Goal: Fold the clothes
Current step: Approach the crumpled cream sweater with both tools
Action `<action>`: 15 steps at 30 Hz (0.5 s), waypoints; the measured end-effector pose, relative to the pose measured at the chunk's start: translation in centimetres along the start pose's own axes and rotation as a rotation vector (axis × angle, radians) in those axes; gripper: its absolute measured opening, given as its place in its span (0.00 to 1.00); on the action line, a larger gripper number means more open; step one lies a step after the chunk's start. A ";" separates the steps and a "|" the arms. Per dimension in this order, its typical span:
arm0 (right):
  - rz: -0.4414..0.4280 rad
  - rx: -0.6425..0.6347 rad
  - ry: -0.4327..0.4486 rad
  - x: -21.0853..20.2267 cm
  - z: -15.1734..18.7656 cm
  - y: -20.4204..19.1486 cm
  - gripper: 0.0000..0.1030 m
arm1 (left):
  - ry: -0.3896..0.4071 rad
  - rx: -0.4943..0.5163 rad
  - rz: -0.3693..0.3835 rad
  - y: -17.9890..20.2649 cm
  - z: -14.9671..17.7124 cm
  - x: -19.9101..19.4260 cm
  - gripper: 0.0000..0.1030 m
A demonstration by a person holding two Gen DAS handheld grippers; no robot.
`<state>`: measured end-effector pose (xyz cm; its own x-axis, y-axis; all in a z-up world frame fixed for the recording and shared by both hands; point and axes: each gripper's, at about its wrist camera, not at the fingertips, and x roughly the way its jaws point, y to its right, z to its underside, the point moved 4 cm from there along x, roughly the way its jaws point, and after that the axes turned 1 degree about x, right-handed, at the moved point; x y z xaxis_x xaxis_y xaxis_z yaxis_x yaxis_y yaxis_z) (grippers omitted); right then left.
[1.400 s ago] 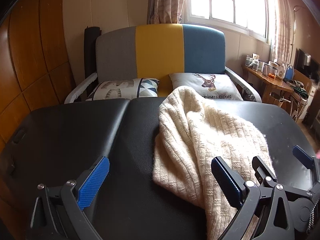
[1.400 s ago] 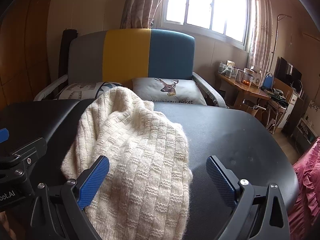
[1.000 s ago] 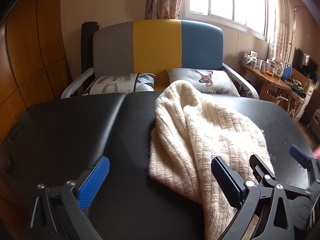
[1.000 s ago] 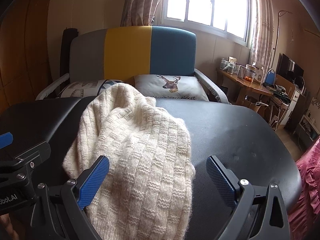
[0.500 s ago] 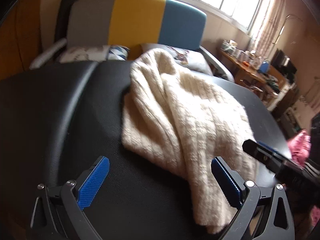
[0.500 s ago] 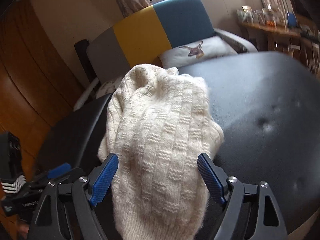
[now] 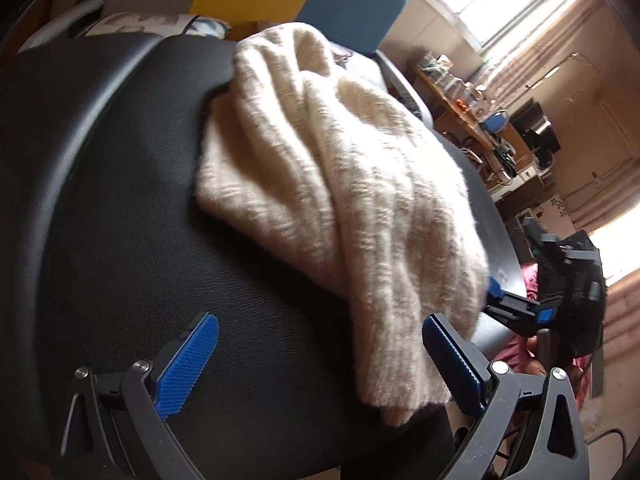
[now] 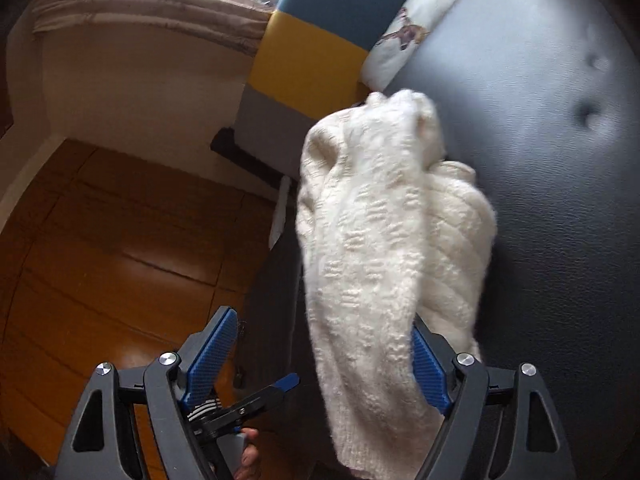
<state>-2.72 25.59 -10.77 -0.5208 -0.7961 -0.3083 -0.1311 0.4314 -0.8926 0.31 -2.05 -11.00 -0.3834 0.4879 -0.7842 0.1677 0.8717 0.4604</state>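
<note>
Both cameras have swung hard within the last second and a half: earlier they looked level across the black table point(image 7: 120, 208) toward the sofa; now my left view tips right and my right view rolls almost onto its side, wood floor filling its left half.

Cream knit sweater point(image 7: 340, 184): bunched heap on the table, centre to right of the left view, one loose end trailing to the near edge at lower centre. Same heap as before, but much closer in both frames.

Right gripper point(image 8: 320, 360): fingers spread, narrower than a second ago. Trailing end of the sweater point(image 8: 372, 280) hangs between them and covers the right finger point(image 8: 426, 368); left finger point(image 8: 208, 354) stands clear of the cloth. Not clamped as far as I can see. In the left view this gripper point(image 7: 520, 308) shows at mid right, at the sweater's right edge.

Left gripper point(image 7: 316, 364): fingers wide apart, nothing between them but bare table; right finger point(image 7: 450, 364) sits just beside the trailing end.

Judgement: I have closed in from the approach, the right side straddling the hem. No fold made yet; first grasp looks imminent, and the garment needs spreading before any fold.
</note>
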 end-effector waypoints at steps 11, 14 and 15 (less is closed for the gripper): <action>0.166 -0.520 -0.053 4.6 3.4 -6.2 0.83 | 0.142 -0.033 -0.016 -2.1 -4.3 -6.0 1.00; 0.289 -0.724 -0.045 5.7 6.5 -6.2 0.86 | 0.142 0.087 0.046 1.2 -6.8 -6.9 1.00; 0.344 -0.790 -0.048 6.6 7.2 -6.1 0.87 | 0.140 0.137 0.063 2.8 -7.8 -6.7 1.00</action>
<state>0.69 14.65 -9.72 -0.6054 -0.5762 -0.5491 -0.5301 0.8065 -0.2619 -3.71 -3.20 -1.21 -0.4888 0.5391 -0.6859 0.3138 0.8422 0.4384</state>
